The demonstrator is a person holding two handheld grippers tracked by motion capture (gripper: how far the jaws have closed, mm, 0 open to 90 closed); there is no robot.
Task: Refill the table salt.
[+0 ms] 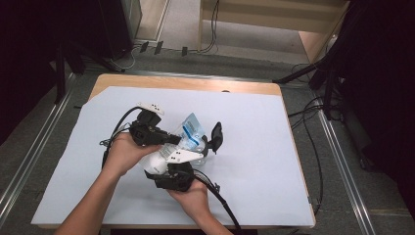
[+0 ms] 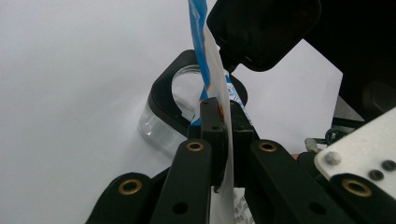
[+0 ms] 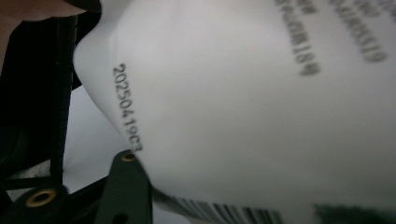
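Pouch held between two grippers, above the white sheet [image 1: 254, 147].
The pouch [image 1: 191, 129] is clamped flat by the left gripper [image 2: 223, 119]; the right gripper [image 1: 203, 149] is part-closed around its white body, beside a glass jar [image 2: 156, 128].

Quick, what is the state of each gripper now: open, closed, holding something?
Left gripper: closed, pinching the edge of the white and blue pouch.
Right gripper: around the pouch body; whether its pads press cannot be told.

On the white plastic pouch [image 3: 261, 112] in my tongs I read the black stamp "20250419C3"; other print blurs.
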